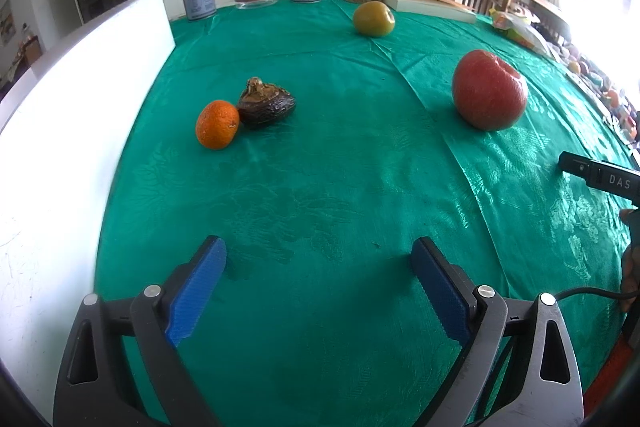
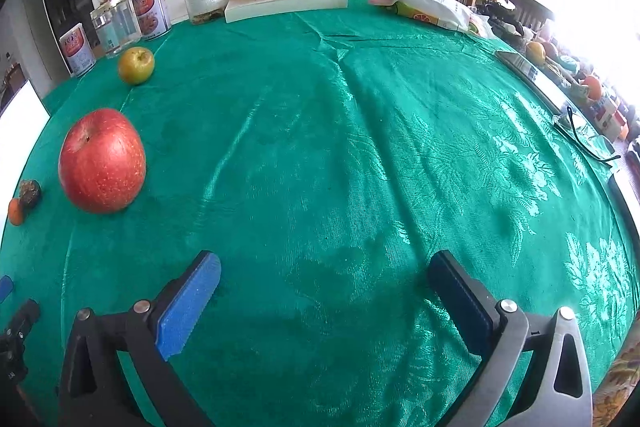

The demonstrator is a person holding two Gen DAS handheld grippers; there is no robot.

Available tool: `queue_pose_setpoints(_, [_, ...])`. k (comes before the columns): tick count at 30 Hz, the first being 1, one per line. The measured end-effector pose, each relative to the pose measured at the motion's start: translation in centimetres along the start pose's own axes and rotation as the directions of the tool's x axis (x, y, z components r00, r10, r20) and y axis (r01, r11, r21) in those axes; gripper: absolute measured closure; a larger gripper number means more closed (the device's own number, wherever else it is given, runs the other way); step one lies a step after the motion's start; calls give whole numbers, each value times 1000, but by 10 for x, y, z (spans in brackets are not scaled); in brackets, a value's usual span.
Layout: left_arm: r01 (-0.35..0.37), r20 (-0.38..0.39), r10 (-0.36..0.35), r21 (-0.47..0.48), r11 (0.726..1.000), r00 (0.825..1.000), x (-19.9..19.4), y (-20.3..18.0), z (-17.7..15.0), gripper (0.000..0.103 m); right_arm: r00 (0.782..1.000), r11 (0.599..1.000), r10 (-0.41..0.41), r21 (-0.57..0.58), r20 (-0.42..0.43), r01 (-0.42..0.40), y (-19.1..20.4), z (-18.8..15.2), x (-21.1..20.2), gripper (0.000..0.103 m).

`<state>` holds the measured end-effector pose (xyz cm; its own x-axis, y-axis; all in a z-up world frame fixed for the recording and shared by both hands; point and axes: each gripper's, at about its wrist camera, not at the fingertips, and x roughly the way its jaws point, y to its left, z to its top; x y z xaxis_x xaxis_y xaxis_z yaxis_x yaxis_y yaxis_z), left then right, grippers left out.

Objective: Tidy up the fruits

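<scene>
While spread wide, both fingers [image 1: 212,259] hold nothing.

The left gripper [image 1: 318,267] tilts downward, its blue fingers [image 1: 196,291] spread wide with nothing between them. The right gripper [image 2: 324,287] tilts down likewise, fingers [image 2: 188,303] wide apart and empty, pads touching nothing.

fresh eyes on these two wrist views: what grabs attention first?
The big red apple stands out against the shiny green tablecloth, sitting alone to the left of the right gripper. Farther back, near the row of jars, sits a yellow-green apple. In the left wrist view a small orange touches a dark wrinkled fruit ahead of the left gripper; both grippers' blue-padded jaws stand wide with nothing between them.
</scene>
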<state>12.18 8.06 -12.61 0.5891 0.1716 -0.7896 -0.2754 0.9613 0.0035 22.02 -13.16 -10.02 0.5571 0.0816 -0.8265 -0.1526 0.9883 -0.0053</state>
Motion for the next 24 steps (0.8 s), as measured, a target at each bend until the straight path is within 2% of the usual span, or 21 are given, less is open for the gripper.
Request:
queue_pose_setpoints(13, [1,0,-1,0,1000,1000,0,0,0,8,1000,1000,0,0,0,0,0,0,0,0])
queue_pose_setpoints(16, [36,-8,-36,0,999,999,0,3,3,7,1000,1000,0,0,1,0,0,0,0,0])
queue_pose_setpoints(17, [71,-22,-72,-18,997,997,0,8,7,7,1000,1000,0,1,1,0,0,0,0,0])
queue_pose_setpoints(19, [147,-12,-149,-114,983,989,-2,24,20,7,1000,1000,0,0,1,0,0,0,0,0])
queue_pose_setpoints(22, [111,31,-106,-217,970,994,2,48,41,7,1000,1000,1,0,1,-1,0,0,0,0])
queue_pose_setpoints(24, [91,17,-89,-262,961,996,15,59,49,8,1000,1000,1,-1,1,-1,0,0,0,0])
